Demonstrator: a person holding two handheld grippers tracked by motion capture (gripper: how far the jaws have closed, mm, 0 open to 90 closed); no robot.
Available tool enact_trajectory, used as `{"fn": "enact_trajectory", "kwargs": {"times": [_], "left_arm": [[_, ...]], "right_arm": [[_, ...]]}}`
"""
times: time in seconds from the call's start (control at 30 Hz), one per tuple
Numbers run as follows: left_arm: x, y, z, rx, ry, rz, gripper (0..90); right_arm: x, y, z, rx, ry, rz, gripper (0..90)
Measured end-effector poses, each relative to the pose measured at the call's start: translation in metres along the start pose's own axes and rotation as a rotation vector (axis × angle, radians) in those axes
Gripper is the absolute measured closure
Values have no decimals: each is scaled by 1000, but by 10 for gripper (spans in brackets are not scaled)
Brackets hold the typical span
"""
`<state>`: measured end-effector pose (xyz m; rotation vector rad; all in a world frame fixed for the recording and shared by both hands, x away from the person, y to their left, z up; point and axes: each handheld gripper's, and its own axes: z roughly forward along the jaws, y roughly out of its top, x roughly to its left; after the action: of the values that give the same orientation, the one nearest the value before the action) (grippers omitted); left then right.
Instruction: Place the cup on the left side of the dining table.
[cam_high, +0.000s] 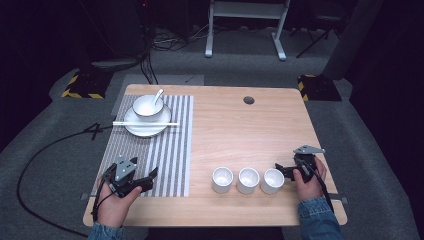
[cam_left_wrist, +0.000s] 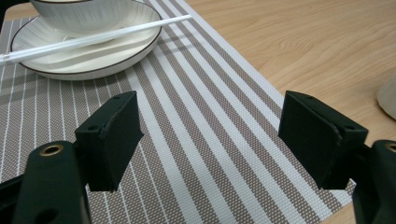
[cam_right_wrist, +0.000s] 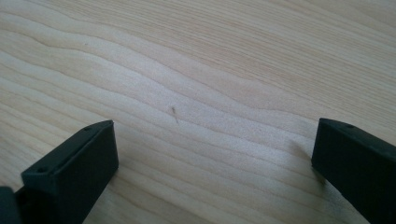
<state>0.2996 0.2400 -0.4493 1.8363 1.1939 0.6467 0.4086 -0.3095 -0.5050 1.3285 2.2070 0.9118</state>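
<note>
A white bowl (cam_high: 147, 106) with a spoon (cam_high: 158, 95) in it stands on a white plate (cam_high: 148, 129) at the far end of a striped placemat (cam_high: 170, 155). White chopsticks (cam_high: 145, 123) lie across the plate. Three white cups (cam_high: 222, 179) (cam_high: 248, 180) (cam_high: 272, 180) stand in a row near the front edge. My left gripper (cam_high: 145, 167) hovers open over the mat's near end. In the left gripper view the left gripper (cam_left_wrist: 212, 135) has only mat between its jaws, with the plate (cam_left_wrist: 93, 60) and chopsticks (cam_left_wrist: 93, 39) ahead. My right gripper (cam_high: 280, 170) sits open just right of the rightmost cup. The right gripper view shows bare wood between the right gripper's (cam_right_wrist: 212, 154) jaws.
The wooden table (cam_high: 240, 130) has a round cable hole (cam_high: 248, 100) near its far edge. One cup's rim (cam_left_wrist: 387, 98) shows at the right edge of the left gripper view. A white frame stand (cam_high: 245, 30) is on the floor behind the table.
</note>
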Motion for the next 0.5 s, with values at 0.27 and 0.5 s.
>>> {"fn": "enact_trajectory", "kwargs": {"times": [0.27,0.5], "left_arm": [[-16,7,8,-34,-14,-5,166],[-36,18,19,-26,-65,36,176]], "right_arm": [[0,0,0,0,0,0,3],[0,0,0,0,0,0,3]]}}
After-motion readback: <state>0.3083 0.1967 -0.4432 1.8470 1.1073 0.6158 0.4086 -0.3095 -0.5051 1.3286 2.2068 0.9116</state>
